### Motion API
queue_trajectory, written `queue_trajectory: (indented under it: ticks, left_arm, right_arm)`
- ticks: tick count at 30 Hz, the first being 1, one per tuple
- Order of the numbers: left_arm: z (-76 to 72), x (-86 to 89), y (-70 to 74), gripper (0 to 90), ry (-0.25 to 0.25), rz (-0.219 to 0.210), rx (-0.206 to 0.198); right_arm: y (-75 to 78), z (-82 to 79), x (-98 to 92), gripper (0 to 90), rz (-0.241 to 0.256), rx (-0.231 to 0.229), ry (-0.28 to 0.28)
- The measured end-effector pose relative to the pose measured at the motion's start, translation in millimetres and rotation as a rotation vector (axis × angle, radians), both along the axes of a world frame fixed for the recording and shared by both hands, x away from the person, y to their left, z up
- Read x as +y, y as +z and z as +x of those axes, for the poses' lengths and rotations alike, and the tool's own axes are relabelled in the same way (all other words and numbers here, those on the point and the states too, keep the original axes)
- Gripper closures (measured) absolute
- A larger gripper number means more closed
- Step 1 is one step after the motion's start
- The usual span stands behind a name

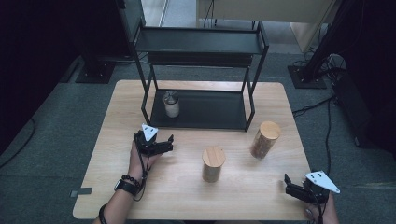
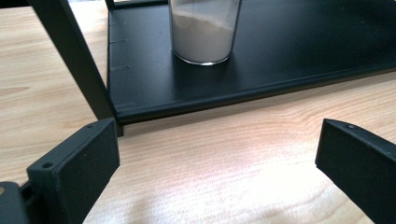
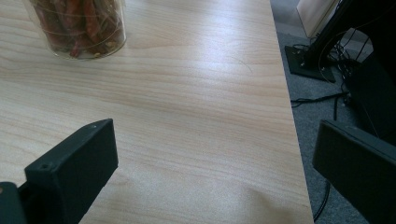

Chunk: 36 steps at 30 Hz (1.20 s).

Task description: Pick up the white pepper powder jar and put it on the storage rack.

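While both grippers sit low over the wooden table (image 1: 112,186), open room lies mostly along the near edge and the left side. The black two-tier rack (image 1: 201,44) stands at 12 o'clock on the table, its bottom shelf resting on the wood and its posts framing a wide front opening; bare wood shows between the shelf's front lip and the left gripper (image 1: 164,141).

Containers: a clear jar (image 1: 171,104) stands upright on the left part of the rack's bottom shelf, without a wooden lid; the left gripper view shows it filled with pale powder (image 2: 201,37) to well above its base. Two wooden-lidded jars stand on the bare table, apart from each other — the centre jar (image 1: 213,164) roughly mid-table, and the right jar (image 1: 265,139) at about 2 o'clock from it, near the rack's right front post. The right gripper view shows that jar (image 3: 79,25) holding reddish dried pieces.

Left gripper: jaws spread wide, holding nothing, pointed toward the rack's front left corner, with the powder jar at 12 o'clock ahead of it, well apart.

Right gripper (image 1: 290,183): jaws also wide, holding nothing, at the table's near right corner — the table edge runs between its jaws.
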<state>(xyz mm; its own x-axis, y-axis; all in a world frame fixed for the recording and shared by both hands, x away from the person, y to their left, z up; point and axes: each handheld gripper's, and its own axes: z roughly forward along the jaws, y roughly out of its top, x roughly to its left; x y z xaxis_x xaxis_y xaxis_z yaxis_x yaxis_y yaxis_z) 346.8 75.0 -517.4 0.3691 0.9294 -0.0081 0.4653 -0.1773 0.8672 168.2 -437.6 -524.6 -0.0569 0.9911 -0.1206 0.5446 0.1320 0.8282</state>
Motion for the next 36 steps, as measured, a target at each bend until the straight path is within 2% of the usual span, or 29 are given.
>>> queue_trajectory:
  ticks: [36]
  left_arm:
    - [-31.8, 23.0, 0.3, 0.0, -0.013, 0.0, -0.012]
  right_arm:
    - [-0.1, -0.2, 0.7, 0.0, -0.007, -0.001, -0.004]
